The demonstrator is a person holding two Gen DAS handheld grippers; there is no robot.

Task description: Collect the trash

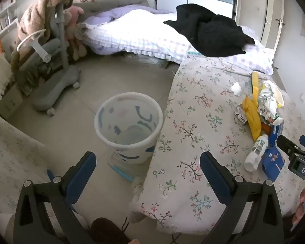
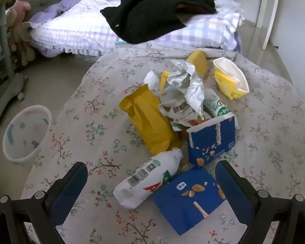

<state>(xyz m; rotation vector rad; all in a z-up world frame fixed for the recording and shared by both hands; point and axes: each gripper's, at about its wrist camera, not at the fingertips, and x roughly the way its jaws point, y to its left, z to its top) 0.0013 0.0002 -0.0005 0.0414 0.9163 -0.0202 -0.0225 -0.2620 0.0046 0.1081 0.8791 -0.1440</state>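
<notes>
The right gripper [image 2: 151, 174] hangs with jaws apart around a white bottle [image 2: 146, 181] and blue carton [image 2: 188, 200] among trash on the floral bed [image 2: 87, 109]. The left gripper [image 1: 148, 169], jaws apart and empty, hovers near the white bin [image 1: 128, 122] on the floor beside it.

Your left gripper [image 1: 148, 171] is spread wide, holding nothing, fingers pointing toward 12 o'clock. Your right gripper [image 2: 151, 180] is likewise spread wide, empty, fingers toward 12 o'clock.
</notes>
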